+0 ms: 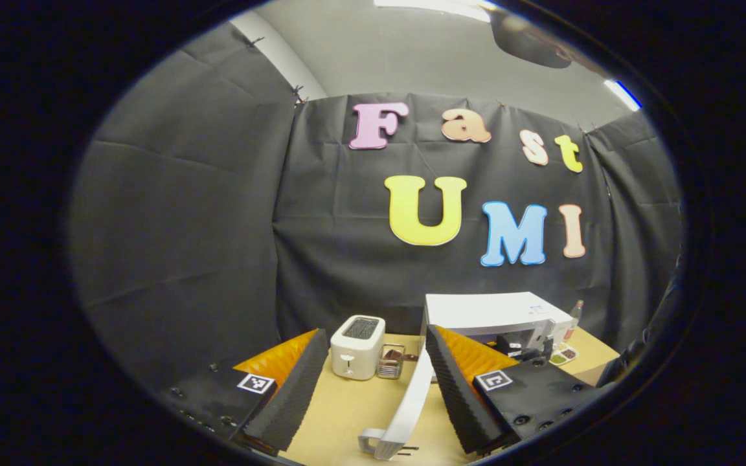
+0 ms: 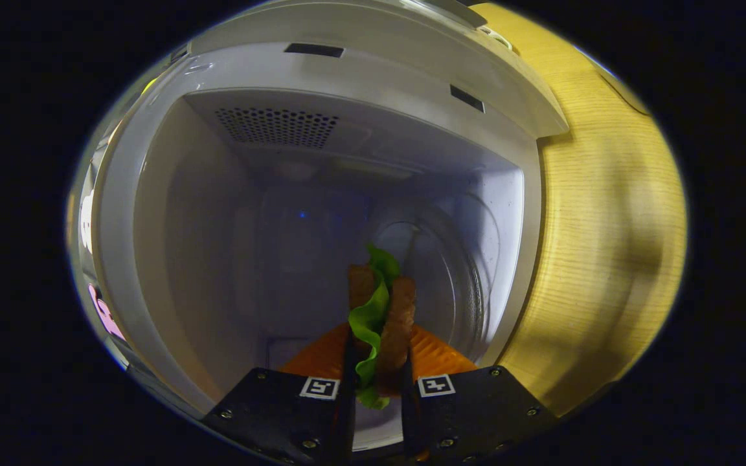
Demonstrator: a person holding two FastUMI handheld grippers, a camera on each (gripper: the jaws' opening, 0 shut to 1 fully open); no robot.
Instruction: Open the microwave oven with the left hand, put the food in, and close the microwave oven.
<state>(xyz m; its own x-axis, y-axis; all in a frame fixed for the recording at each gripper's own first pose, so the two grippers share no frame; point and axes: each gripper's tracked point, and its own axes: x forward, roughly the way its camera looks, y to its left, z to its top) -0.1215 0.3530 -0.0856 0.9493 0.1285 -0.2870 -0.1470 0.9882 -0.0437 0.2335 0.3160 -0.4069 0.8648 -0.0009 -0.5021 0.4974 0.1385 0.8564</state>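
Left claw [image 1: 373, 388] has its two fingers wide apart with nothing between them, and it hangs above the wooden table [image 1: 347, 414]. Going from left to right in the left gripper view, black cloth makes the booth wall, then a white toaster [image 1: 357, 346] stands on the table, then a small glass box [image 1: 390, 361] sits just beside it. Next comes the white microwave door [image 1: 405, 404], swung open toward the camera, and then the white microwave [image 1: 496, 317] itself. A little plate of food [image 1: 564, 355] and a bottle [image 1: 574, 317] stand to the right of the microwave, near the table edge. The right gripper view looks into the microwave's inside [image 2: 321, 213], and the view is turned on its side, so the table [image 2: 606, 259] runs down the right. Right claw [image 2: 376, 369] is squeezed tight on the sandwich [image 2: 379, 317], which has brown bread and green lettuce. The sandwich is in the mouth of the microwave, with bare walls around it and the round glass plate [image 2: 457, 272] beside it.
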